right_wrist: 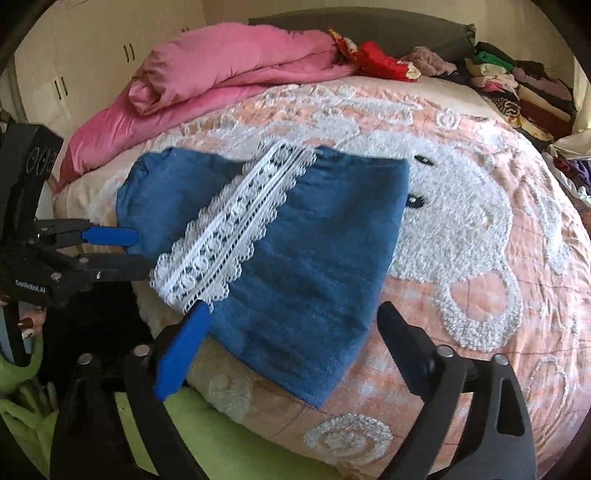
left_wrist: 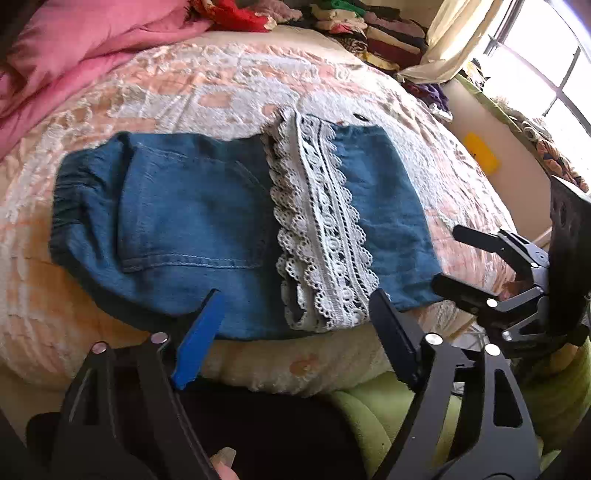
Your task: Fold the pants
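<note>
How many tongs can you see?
2. The left tongs sit open at the near edge of the blue pants; the right tongs sit open over the pants' other end.

Blue denim pants [left_wrist: 192,221] before my claws, folded over flat across frame centre, elastic waistband at left in my left view, white lace hem band [left_wrist: 317,225] running top to bottom at centre-right, back pocket stitching facing up

Bed [right_wrist: 480,229]: peach quilt, white tufted pattern. Pink duvet [right_wrist: 221,70] bundled at head. Clothes pile [left_wrist: 376,33] far side. Window [left_wrist: 546,66] bright, cream curtain [left_wrist: 461,33]. White cupboards [right_wrist: 92,55].
</note>
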Action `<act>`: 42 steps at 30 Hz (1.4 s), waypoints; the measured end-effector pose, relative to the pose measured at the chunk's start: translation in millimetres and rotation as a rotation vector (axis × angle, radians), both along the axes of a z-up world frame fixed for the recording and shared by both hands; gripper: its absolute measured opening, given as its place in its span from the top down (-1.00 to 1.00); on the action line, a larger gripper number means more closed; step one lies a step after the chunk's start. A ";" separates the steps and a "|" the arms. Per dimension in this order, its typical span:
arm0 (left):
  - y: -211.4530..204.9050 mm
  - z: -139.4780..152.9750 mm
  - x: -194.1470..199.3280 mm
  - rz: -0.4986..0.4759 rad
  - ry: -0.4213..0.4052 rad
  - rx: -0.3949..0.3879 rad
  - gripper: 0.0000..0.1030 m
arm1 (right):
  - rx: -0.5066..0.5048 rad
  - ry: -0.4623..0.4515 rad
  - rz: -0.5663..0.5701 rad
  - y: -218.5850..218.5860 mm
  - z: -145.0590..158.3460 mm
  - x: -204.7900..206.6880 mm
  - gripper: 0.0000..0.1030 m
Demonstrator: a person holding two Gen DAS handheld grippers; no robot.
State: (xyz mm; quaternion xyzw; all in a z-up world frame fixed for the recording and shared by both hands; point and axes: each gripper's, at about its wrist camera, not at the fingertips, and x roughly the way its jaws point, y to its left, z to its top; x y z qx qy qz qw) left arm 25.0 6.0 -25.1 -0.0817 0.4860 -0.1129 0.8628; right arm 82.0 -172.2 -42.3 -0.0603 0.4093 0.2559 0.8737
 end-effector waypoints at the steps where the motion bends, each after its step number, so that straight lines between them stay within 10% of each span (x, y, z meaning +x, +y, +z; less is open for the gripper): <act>1: 2.6 1.9 -1.0 0.006 -0.005 0.002 -0.61 | 0.006 -0.006 -0.003 -0.5 3.0 -0.4 -0.79; 42: 143.8 6.3 -26.2 0.353 -0.052 -0.032 -0.81 | 0.051 -0.110 0.210 109.1 82.1 56.8 -0.91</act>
